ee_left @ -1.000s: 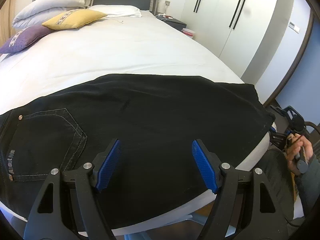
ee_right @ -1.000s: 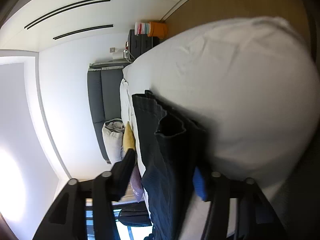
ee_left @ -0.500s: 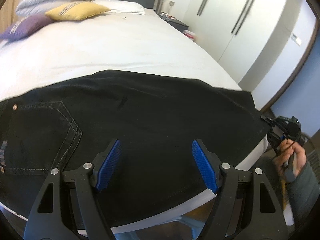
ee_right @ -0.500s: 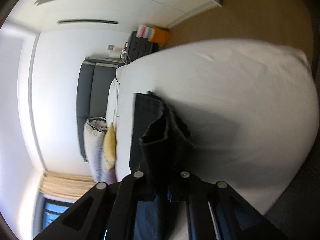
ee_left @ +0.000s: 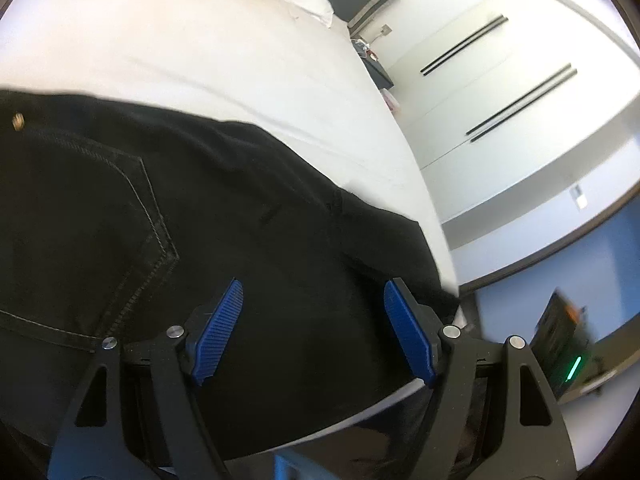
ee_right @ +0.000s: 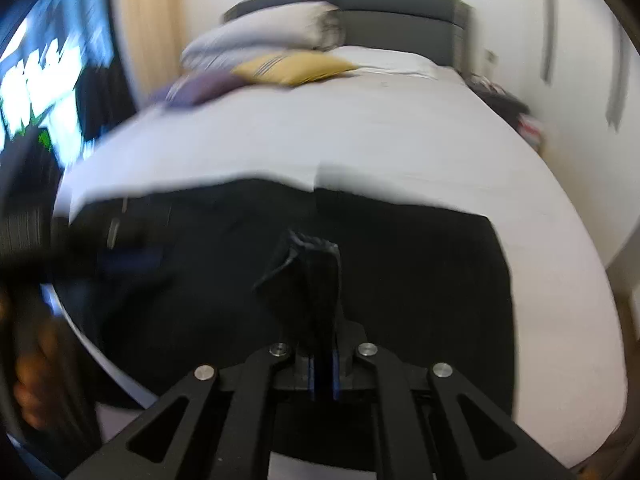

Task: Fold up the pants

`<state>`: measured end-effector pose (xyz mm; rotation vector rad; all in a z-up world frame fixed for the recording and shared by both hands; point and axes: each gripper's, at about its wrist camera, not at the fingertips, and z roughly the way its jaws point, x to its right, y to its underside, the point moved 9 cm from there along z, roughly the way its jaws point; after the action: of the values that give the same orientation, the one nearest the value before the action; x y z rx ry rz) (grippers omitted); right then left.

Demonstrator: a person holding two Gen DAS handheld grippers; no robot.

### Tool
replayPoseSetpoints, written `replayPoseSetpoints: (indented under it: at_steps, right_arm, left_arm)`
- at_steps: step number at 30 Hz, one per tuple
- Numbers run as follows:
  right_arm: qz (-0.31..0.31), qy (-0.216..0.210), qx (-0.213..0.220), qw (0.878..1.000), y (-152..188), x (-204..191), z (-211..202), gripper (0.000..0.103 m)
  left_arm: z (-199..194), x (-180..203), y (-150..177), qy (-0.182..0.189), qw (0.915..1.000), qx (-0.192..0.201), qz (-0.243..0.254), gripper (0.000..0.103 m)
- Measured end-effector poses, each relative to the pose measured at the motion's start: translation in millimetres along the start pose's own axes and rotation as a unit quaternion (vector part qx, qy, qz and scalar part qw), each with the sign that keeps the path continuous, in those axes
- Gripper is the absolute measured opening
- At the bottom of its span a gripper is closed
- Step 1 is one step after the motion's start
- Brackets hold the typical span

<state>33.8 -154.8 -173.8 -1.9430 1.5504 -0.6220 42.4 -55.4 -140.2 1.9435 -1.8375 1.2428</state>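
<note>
Black jeans [ee_left: 224, 216] lie spread across the near part of a white bed [ee_left: 208, 64], reaching its near edge. In the left wrist view a stitched back pocket [ee_left: 100, 248] with pale thread sits on the left of the cloth, and a small metal rivet [ee_left: 17, 121] shows at the far left. The left gripper [ee_left: 312, 320] hangs over the near part of the jeans with its blue ribbed fingers [ee_left: 218, 330] spread wide apart, holding nothing; whether the tips touch the cloth cannot be told.

The right gripper [ee_right: 316, 280] has its fingers pressed together on a bunched fold of the black denim [ee_right: 304, 276], which stands up from between them as a narrow ridge above the rest of the jeans [ee_right: 420, 280]. That view is blurred, most of all at the left, where a hand [ee_right: 28, 376] shows dimly at the edge.

At the far end of the bed, in the right wrist view, a yellow cushion [ee_right: 292, 67] lies beside a purple cushion [ee_right: 196, 88], with white pillows [ee_right: 260, 36] behind them against a dark grey headboard [ee_right: 400, 12]. A white wardrobe [ee_left: 500, 92] with long black handles stands to the right of the bed, and a dark nightstand [ee_left: 378, 72] sits at the far right corner.
</note>
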Motion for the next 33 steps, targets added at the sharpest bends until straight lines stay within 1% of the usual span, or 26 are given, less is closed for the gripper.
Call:
replayPoseSetpoints:
  at_steps: [1, 2, 4, 6, 8, 12, 15, 17, 18, 19, 20, 21, 22, 23, 25, 27, 32, 33]
  right_arm:
    - [-0.034, 0.016, 0.0, 0.999, 4.1, -9.0, 2.3, 0.006]
    - [-0.059, 0.028, 0.001, 0.998, 6.4, -14.3, 5.2, 0.006]
    - [-0.06, 0.03, 0.001, 0.998, 8.2, -14.1, 6.3, 0.006]
    - [-0.057, 0.032, 0.006, 0.998, 6.5, -9.5, 7.0, 0.006]
    - [-0.062, 0.036, 0.017, 0.997, 5.3, -6.3, 2.2, 0.006]
    - [-0.076, 0.046, 0.039, 0.995, 7.4, -6.2, -6.9, 0.006]
    - [-0.085, 0.048, 0.047, 0.994, 9.4, -6.0, -8.5, 0.006]
    - [-0.089, 0.049, 0.05, 0.994, 11.2, -6.5, -9.3, 0.006]
    - [-0.092, 0.05, 0.05, 0.993, 11.9, -7.6, -10.3, 0.006]
    - [-0.096, 0.051, 0.05, 0.993, 12.1, -8.7, -9.7, 0.006]
    - [-0.098, 0.05, 0.05, 0.993, 10.6, -10.5, -8.7, 0.006]
    - [-0.1, 0.049, 0.051, 0.993, 8.5, -12.5, -9.5, 0.006]
    - [-0.102, 0.048, 0.052, 0.992, 8.9, -15.4, -10.2, 0.006]
    - [-0.107, 0.046, 0.053, 0.992, 7.3, -19.7, -10.1, 0.006]
    - [-0.12, 0.043, 0.059, 0.99, 2.6, -30.0, -10.3, 0.006]
    - [-0.13, 0.038, 0.063, 0.989, 3.9, -38.1, -17.0, 0.007]
    - [-0.161, 0.013, 0.078, 0.984, -1.3, -69.4, -22.7, 0.007]
    - [-0.168, 0.006, 0.082, 0.982, -4.0, -78.6, -23.5, 0.006]
  left_arm:
    - [3.0, 0.3, -0.4, 0.011, 0.9999, -0.006, -0.009, 0.08]
    - [6.6, 0.9, -1.0, 0.02, 0.9996, -0.011, -0.017, 0.081]
    - [15.2, 2.2, -0.9, 0.029, 0.9987, -0.026, -0.032, 0.081]
    - [25.8, 9.2, -0.4, 0.046, 0.9969, -0.046, -0.044, 0.081]
    - [35.7, 19.4, -0.7, 0.056, 0.9955, -0.064, -0.042, 0.082]
    - [54.6, 36.6, -3.0, 0.062, 0.9931, -0.093, -0.034, 0.082]
    - [67.3, 39.8, -1.6, 0.062, 0.991, -0.111, -0.04, 0.082]
    - [76.1, 43.0, 2.1, 0.07, 0.9887, -0.125, -0.045, 0.082]
    - [78.0, 44.2, 4.6, 0.076, 0.9878, -0.127, -0.047, 0.08]
    - [78.3, 45.7, 6.7, 0.082, 0.9873, -0.128, -0.047, 0.077]
    - [77.5, 46.9, 6.0, 0.088, 0.9868, -0.128, -0.045, 0.068]
    - [78.8, 49.1, 7.8, 0.095, 0.9854, -0.134, -0.044, 0.042]
    - [79.7, 48.9, 10.1, 0.096, 0.9844, -0.14, -0.046, 0.026]
    - [79.3, 47.7, 11.3, 0.096, 0.9841, -0.142, -0.048, 0.026]
    - [71.2, 44.7, 10.3, 0.1, 0.9853, -0.131, -0.046, 0.016]
    - [59.4, 37.8, 4.6, 0.101, 0.9863, -0.12, -0.05, 0.013]
    - [14.3, 19.3, -5.9, 0.077, 0.9932, -0.086, -0.019, 0.011]
    - [14.3, 19.6, -11.9, 0.071, 0.994, -0.081, -0.017, 0.011]
